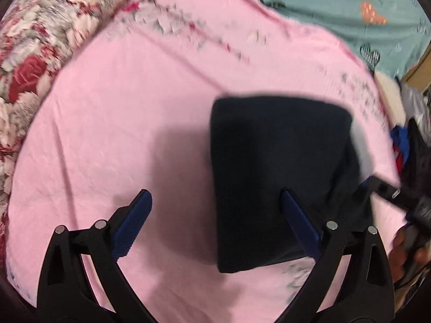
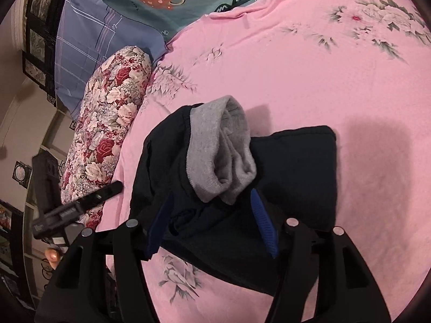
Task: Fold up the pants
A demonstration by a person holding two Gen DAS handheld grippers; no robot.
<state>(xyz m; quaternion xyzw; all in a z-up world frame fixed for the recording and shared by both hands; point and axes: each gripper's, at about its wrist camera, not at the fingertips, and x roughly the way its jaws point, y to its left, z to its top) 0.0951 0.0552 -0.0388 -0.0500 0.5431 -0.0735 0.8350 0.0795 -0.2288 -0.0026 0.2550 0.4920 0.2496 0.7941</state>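
Between the spread fingers of the right gripper (image 2: 212, 223) lies the near edge of the dark pants (image 2: 291, 167), folded into a bundle on the pink sheet (image 2: 309, 75); whether the pads touch cloth, I cannot tell. Just beyond the fingertips a grey lining (image 2: 218, 148) rolls out. Left gripper (image 1: 215, 215) hangs open, its right finger over the pants (image 1: 269, 167). Farther off lies a floral bolster (image 2: 110, 132).

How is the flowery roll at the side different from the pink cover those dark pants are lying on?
The floral bolster is a plump roll packed with red and cream roses; the pink sheet lies flat, mostly plain, with sparse pale flowers. The bolster carries nothing, while the sheet bears the dark pants. Both are flower-printed bedding.
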